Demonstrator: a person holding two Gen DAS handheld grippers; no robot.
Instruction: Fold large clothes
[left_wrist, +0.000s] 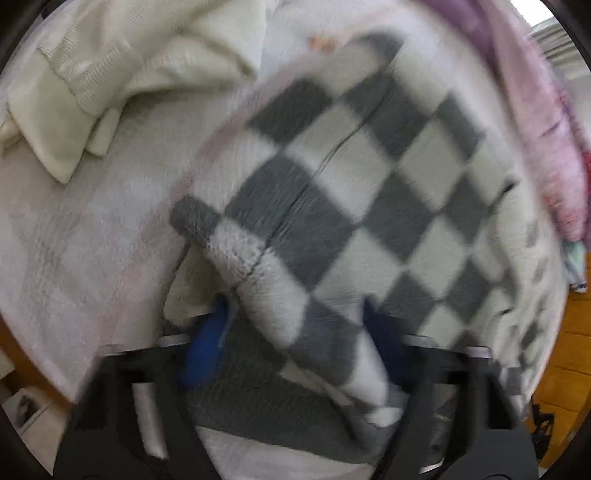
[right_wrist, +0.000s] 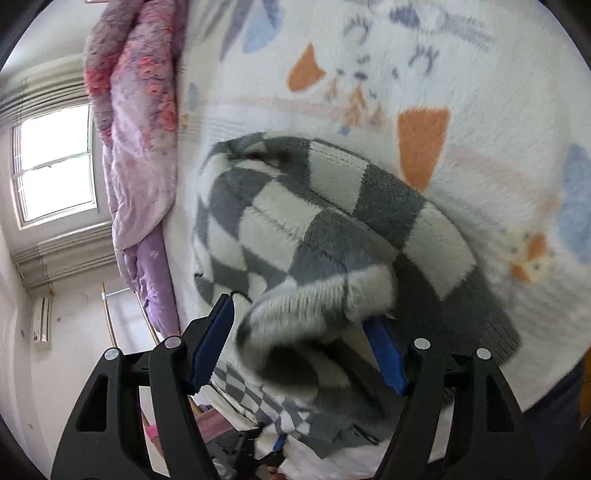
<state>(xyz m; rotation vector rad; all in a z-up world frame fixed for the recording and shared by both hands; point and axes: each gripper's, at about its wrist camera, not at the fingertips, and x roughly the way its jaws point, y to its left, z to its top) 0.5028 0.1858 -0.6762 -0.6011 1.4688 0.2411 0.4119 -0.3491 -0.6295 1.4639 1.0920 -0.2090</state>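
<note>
A grey-and-white checkered fleece garment (left_wrist: 354, 177) lies on a white bed blanket (left_wrist: 92, 240). In the left wrist view my left gripper (left_wrist: 295, 332) has its blue pads (left_wrist: 207, 343) wide apart, with a fold of the garment lying between them. In the right wrist view the same garment (right_wrist: 317, 221) is bunched, and a rolled edge of it sits between the spread blue pads (right_wrist: 214, 343) of my right gripper (right_wrist: 299, 332). Both views are blurred by motion. Neither gripper pinches the cloth.
A cream knit garment (left_wrist: 122, 66) lies at the back left of the bed. A pink and purple floral quilt (right_wrist: 136, 122) is bunched along the bed's edge. The blanket has orange and blue prints (right_wrist: 421, 136). A window (right_wrist: 51, 162) and wall stand beyond.
</note>
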